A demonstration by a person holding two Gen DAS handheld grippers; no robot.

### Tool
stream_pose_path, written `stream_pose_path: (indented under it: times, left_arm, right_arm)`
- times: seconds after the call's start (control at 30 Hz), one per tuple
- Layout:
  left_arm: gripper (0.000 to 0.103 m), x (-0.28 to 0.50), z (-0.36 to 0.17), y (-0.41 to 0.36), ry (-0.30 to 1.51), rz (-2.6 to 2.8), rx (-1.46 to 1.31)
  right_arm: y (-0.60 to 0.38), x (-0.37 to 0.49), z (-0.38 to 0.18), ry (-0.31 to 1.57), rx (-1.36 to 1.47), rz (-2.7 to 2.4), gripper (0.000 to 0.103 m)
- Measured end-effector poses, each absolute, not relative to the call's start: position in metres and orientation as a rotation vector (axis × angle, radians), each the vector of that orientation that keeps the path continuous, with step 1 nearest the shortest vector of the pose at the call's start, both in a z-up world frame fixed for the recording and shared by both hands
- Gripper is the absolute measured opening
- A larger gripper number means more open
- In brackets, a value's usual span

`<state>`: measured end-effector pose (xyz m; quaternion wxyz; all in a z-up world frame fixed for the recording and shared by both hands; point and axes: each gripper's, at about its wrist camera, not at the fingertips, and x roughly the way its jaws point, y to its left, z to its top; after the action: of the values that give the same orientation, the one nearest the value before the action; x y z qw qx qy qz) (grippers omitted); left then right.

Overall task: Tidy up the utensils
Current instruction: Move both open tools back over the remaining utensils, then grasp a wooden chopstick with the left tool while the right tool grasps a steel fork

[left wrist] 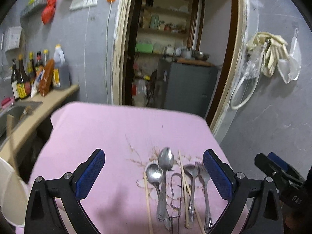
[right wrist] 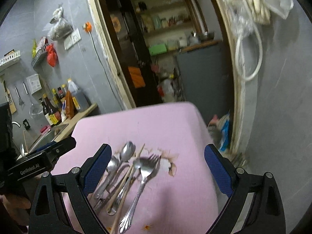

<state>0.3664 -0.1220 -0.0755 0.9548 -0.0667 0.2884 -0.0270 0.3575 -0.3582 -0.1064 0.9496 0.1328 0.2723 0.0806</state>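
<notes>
**Utensils lie loose on the pink cloth, both tongs spread and empty**

Left wrist view: the utensils point(left wrist: 175, 189) lie in a rough row on the pink cloth point(left wrist: 109, 136), handles toward the camera, inside the right half of the left tongs point(left wrist: 154, 167). From left to right there are a chopstick point(left wrist: 147, 200), a small spoon point(left wrist: 154, 174), a large spoon point(left wrist: 165, 159), a bent metal piece point(left wrist: 175, 191), more chopsticks point(left wrist: 183, 181), a ladle-like spoon point(left wrist: 191, 170) and a fork point(left wrist: 203, 172), which sits just beside the right pad. The left tongs are spread wide with nothing gripped. The right tongs point(left wrist: 273, 165) show at the right edge.

Right wrist view: the same pile point(right wrist: 124, 177) lies in the left half of the right tongs point(right wrist: 156, 165), which are spread wide and empty. The fork point(right wrist: 145, 172) is nearest their middle, the spoons point(right wrist: 126, 153) close to the left pad. The left tongs point(right wrist: 48, 156) reach in from the left.
</notes>
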Motion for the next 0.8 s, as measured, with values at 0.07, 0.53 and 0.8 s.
stream_pose_path:
  times: [0.07, 0.53, 0.8]
  left_arm:
    - [0.101, 0.375, -0.083, -0.123, 0.622, -0.056, -0.142]
    - [0.044, 0.425, -0.156, -0.111, 0.975, -0.04, -0.221]
    - [0.032, 0.428, -0.168, -0.119, 1.08, -0.056, -0.148]
  right_arm:
    - [-0.359, 0.368, -0.119, 0.594, 0.288, 0.186, 0.084]
    - [-0.339, 0.426, -0.205, 0.879, 0.406, 0.344, 0.032]
    - [-0.333, 0.443, -0.22, 0.968, 0.456, 0.459, 0.029]
